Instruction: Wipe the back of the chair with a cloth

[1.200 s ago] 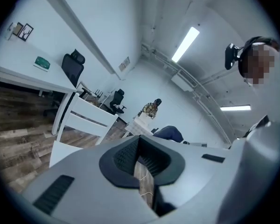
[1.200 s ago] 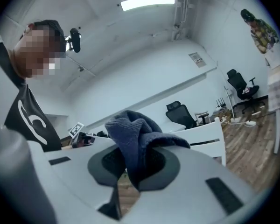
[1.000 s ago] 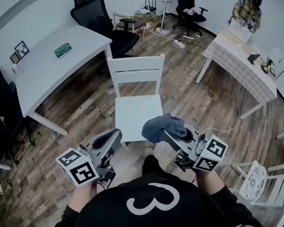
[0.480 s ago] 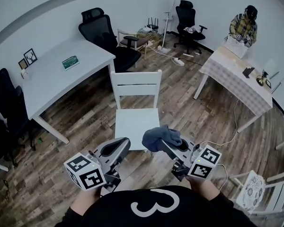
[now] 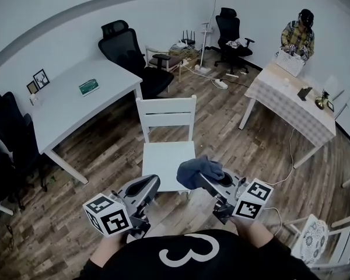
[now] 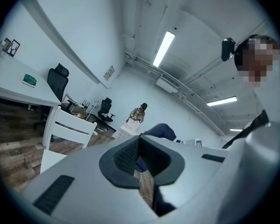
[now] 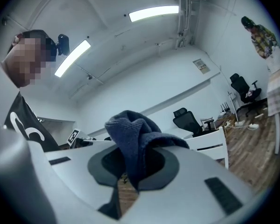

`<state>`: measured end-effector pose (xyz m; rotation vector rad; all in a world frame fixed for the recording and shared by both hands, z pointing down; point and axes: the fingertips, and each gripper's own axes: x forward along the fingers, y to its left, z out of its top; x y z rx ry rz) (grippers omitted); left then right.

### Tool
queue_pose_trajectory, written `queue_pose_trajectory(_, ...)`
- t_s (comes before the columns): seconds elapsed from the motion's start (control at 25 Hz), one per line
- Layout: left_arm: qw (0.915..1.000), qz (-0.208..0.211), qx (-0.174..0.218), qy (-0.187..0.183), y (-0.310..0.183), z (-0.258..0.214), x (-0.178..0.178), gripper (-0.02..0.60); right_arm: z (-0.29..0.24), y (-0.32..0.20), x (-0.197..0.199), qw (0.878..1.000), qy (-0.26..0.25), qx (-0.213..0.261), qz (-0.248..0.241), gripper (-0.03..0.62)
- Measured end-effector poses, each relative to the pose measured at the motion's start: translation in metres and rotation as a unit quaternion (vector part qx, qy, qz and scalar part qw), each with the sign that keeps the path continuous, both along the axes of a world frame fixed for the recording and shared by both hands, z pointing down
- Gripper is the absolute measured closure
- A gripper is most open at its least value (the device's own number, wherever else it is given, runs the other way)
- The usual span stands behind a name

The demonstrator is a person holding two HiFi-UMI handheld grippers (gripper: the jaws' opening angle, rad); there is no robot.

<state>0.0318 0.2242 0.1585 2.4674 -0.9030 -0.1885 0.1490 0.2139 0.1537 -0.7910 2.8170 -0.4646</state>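
Note:
A white wooden chair (image 5: pixel 166 134) stands on the floor in front of me, its slatted back (image 5: pixel 166 115) on the far side and its seat facing me. My right gripper (image 5: pixel 205 179) is shut on a dark blue cloth (image 5: pixel 198 170), which bunches above the jaws near the seat's front right corner; the cloth (image 7: pixel 135 139) fills the jaw gap in the right gripper view. My left gripper (image 5: pixel 146 186) hovers by the seat's front left corner, jaws shut and nothing held. The chair (image 6: pixel 67 127) shows at the left of the left gripper view.
A white desk (image 5: pixel 76 101) stands at the left with a black office chair (image 5: pixel 131 54) behind it. A table (image 5: pixel 291 95) with a checked cover is at the right, a person (image 5: pixel 297 34) beside it. Another white chair (image 5: pixel 321 238) stands at lower right. Cables lie on the wooden floor.
Both grippers have kept their places near the seat's front edge; the view has drawn back a little from the chair. The cloth stays in the right gripper.

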Motion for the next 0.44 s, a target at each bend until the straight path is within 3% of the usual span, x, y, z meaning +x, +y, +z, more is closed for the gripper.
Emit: queue_pose_trajectory(0.44,0.9998,-0.008,0.009,-0.014,0.007,-0.008,0.023,0.568,0.003,0.007,0.009,1.0,0.009,0.002,-0.025,0.546)
